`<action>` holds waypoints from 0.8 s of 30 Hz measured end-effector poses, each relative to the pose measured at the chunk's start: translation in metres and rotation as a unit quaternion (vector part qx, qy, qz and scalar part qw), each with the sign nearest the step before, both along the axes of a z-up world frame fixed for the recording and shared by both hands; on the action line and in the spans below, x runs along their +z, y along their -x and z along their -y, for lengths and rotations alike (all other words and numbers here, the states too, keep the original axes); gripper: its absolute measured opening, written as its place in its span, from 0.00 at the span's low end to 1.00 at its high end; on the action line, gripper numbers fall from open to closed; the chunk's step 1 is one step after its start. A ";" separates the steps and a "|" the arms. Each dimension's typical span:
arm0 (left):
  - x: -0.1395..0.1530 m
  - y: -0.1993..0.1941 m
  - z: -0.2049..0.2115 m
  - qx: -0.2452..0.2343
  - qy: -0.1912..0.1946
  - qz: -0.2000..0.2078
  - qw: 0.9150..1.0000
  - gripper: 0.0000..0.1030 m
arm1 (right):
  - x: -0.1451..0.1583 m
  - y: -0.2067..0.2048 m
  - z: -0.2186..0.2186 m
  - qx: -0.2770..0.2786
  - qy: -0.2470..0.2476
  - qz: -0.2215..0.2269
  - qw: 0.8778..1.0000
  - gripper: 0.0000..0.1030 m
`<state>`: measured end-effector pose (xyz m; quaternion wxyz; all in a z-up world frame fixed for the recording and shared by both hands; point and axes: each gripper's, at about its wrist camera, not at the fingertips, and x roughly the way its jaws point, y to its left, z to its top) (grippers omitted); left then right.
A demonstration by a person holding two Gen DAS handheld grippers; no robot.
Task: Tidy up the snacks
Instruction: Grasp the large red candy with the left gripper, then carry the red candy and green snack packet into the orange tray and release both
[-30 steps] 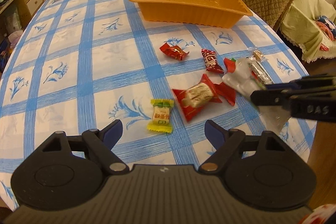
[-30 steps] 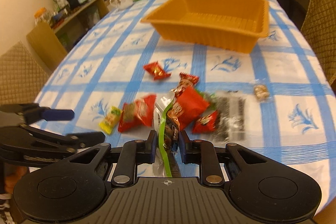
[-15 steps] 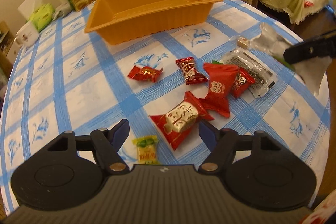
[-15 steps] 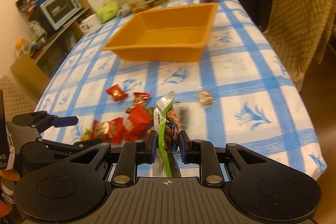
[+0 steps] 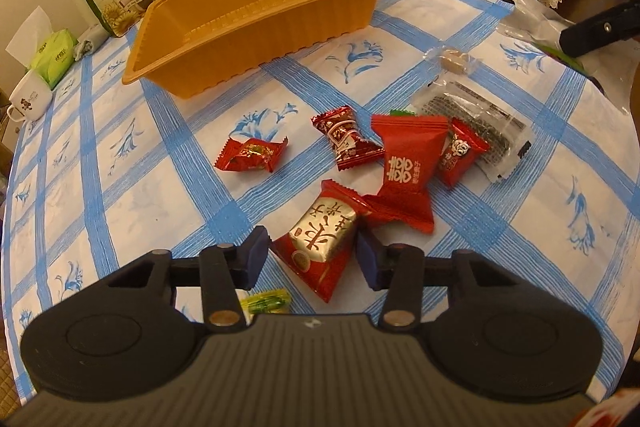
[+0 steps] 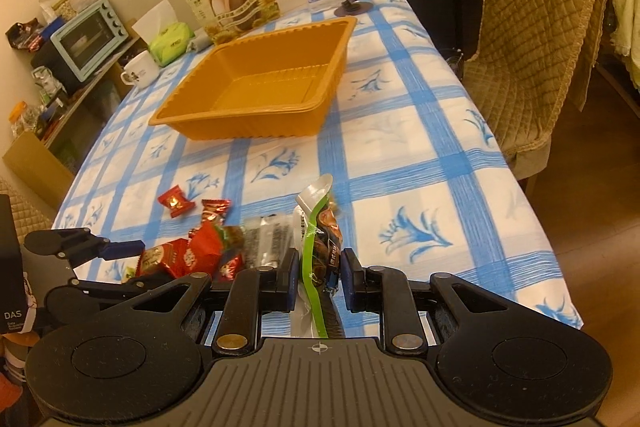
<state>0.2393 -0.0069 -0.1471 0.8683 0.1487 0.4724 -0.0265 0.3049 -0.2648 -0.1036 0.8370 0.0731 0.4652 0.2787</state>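
Crinkly foil: the red-gold snack pack lies on the table between the left gripper, jaws just closing, pads not visibly pressing. Light, slippery; pinch its puffy middle. Right gripper is clamped on a green-edged pouch. Orange tray empty.

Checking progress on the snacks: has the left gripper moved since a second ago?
Yes. The left gripper moved from the yellow-green candy to straddle the red-and-gold snack, jaws closing.
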 end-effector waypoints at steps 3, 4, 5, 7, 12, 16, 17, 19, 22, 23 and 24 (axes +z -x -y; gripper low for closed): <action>0.000 -0.001 0.002 0.003 -0.006 -0.003 1.000 0.41 | 0.000 -0.006 0.003 0.003 0.000 0.000 1.000 0.22; 0.000 -0.001 0.002 0.010 -0.007 -0.003 1.000 0.39 | 0.000 -0.008 0.004 0.005 0.000 0.000 1.000 0.22; 0.001 -0.002 0.002 0.020 -0.006 -0.004 1.000 0.38 | 0.000 -0.010 0.005 0.006 0.001 0.000 1.000 0.22; 0.002 -0.002 -0.001 0.035 0.002 -0.003 0.999 0.35 | 0.000 -0.015 0.007 0.008 -0.001 0.001 1.000 0.22; 0.006 -0.003 -0.007 0.078 0.010 -0.001 0.997 0.30 | -0.001 -0.027 0.010 0.020 -0.005 0.002 1.000 0.22; 0.010 -0.004 -0.011 0.109 0.023 0.003 0.994 0.30 | -0.002 -0.037 0.011 0.034 -0.009 0.004 0.999 0.22; 0.012 -0.003 -0.012 0.118 0.025 0.006 0.993 0.30 | -0.002 -0.040 0.011 0.038 -0.011 0.004 0.999 0.22; 0.018 -0.002 -0.015 0.137 0.033 0.012 0.990 0.29 | -0.002 -0.045 0.011 0.047 -0.013 0.005 0.999 0.22; 0.032 0.000 -0.018 0.162 0.049 0.026 0.985 0.29 | 0.000 -0.053 0.010 0.061 -0.018 0.010 0.998 0.22; 0.037 0.000 -0.020 0.167 0.052 0.030 0.984 0.29 | 0.000 -0.056 0.009 0.065 -0.020 0.012 0.998 0.22; 0.043 0.000 -0.021 0.171 0.053 0.036 0.983 0.29 | 0.001 -0.059 0.007 0.069 -0.024 0.014 0.997 0.22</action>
